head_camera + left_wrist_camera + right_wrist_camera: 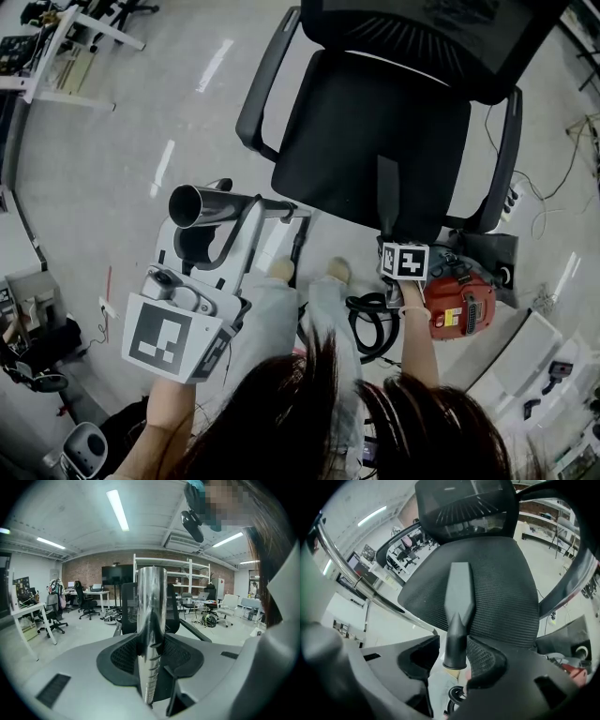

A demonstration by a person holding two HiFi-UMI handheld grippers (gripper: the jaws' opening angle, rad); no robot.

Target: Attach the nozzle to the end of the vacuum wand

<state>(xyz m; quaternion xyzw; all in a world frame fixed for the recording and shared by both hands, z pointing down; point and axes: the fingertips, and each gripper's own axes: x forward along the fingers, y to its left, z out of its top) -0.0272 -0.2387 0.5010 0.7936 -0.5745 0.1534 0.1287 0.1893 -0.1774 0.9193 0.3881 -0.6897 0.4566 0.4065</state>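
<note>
left claw (151, 665), right claw (454, 657): grey, black pads (123, 658) | marker cubes (405, 261): black-white | hair (309, 412): dark

The vacuum wand (151, 620) is polished chrome metal, mirror-shiny, ridged lower down. The nozzle (457, 616) looks like smooth matt dark plastic. The chair seat (506, 588) is black woven mesh, kinda rough. The vacuum body (461, 309) is glossy red plastic. The floor (122, 141) is smooth, slightly shiny.
</note>
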